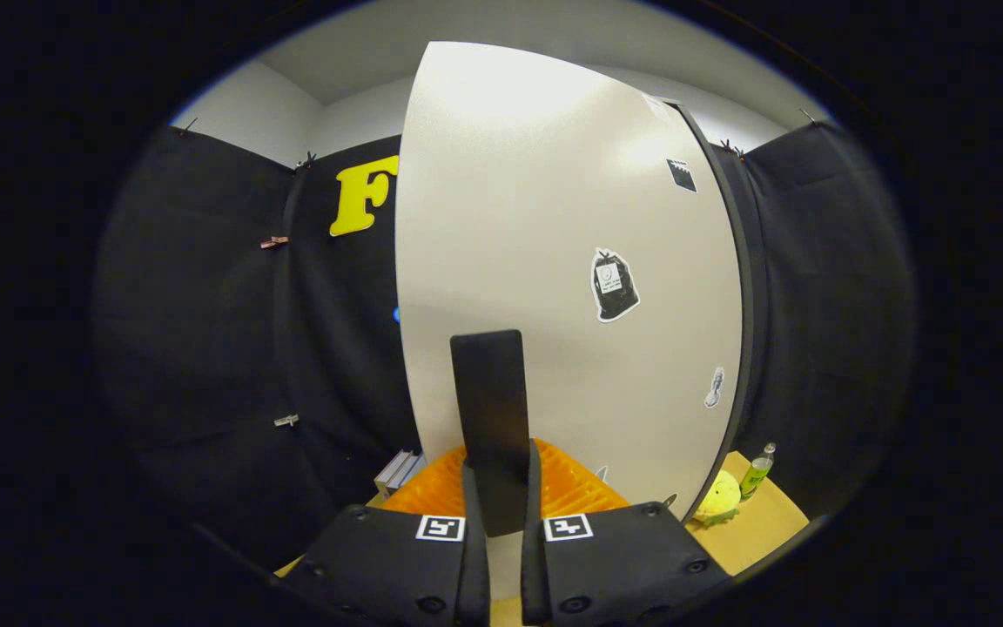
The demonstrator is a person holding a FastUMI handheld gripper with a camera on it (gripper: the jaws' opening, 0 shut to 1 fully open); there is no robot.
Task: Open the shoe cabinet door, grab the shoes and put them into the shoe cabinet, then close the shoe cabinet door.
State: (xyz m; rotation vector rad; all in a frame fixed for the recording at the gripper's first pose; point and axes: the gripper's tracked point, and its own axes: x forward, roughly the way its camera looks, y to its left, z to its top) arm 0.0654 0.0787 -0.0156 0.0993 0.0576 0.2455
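The white shoe cabinet door point(554, 218) stands close ahead, with several small stickers on its face. A flat black handle point(488, 392) sticks up from the door's lower part. My gripper point(500, 475) is shut on that handle, one finger pressed on each side of its lower end. A dark edge point(741, 287) runs down the door's right side. I cannot tell how far the door is swung.
To the right of the door, a yellow plush toy point(717, 496) and a small green bottle point(758, 470) sit on a tan wooden surface point(763, 522). Some grey flat items point(399, 470) lie low on the left of the door. Black cloth walls stand on both sides.
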